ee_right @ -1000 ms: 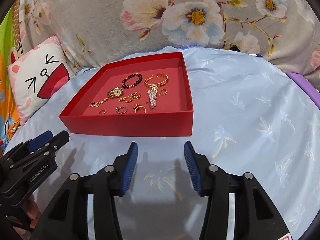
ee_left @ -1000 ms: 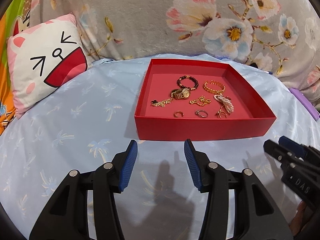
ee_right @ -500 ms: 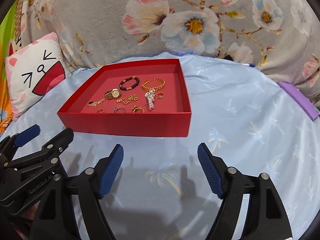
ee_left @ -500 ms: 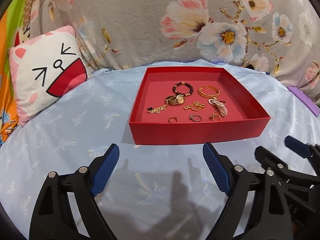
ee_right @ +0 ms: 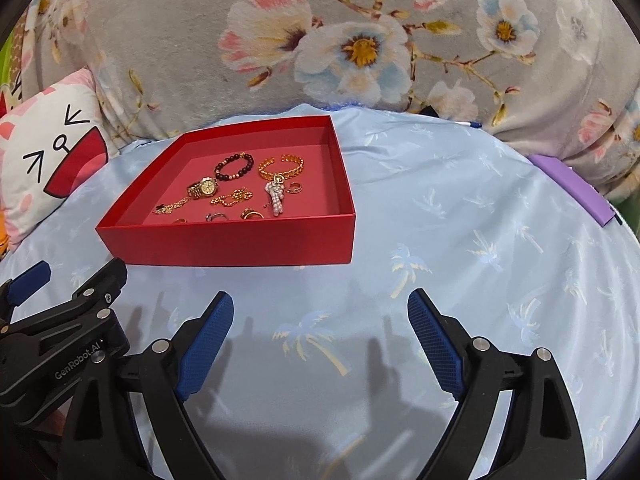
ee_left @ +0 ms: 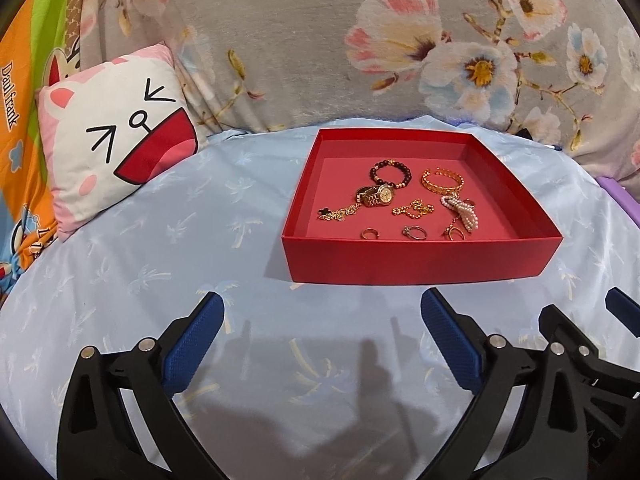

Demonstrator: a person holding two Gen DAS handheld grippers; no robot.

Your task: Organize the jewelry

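A pale blue bedsheet (ee_left: 160, 240) carries a red tray (ee_left: 420, 258) of jewelry. Short of the tray's near wall, the left gripper (ee_left: 322, 332) and right gripper (ee_right: 320, 330) hover side by side, low, jaws spread wide and empty.

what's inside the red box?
Red box holds a gold watch, dark bead bracelet, gold cuff, pearl piece, two gold chains and several rings. Nothing hidden.

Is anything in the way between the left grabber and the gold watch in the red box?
Only the red box's near wall. The left gripper is open, low over the blue sheet, and the gold watch lies inside, so it must lift over that wall.
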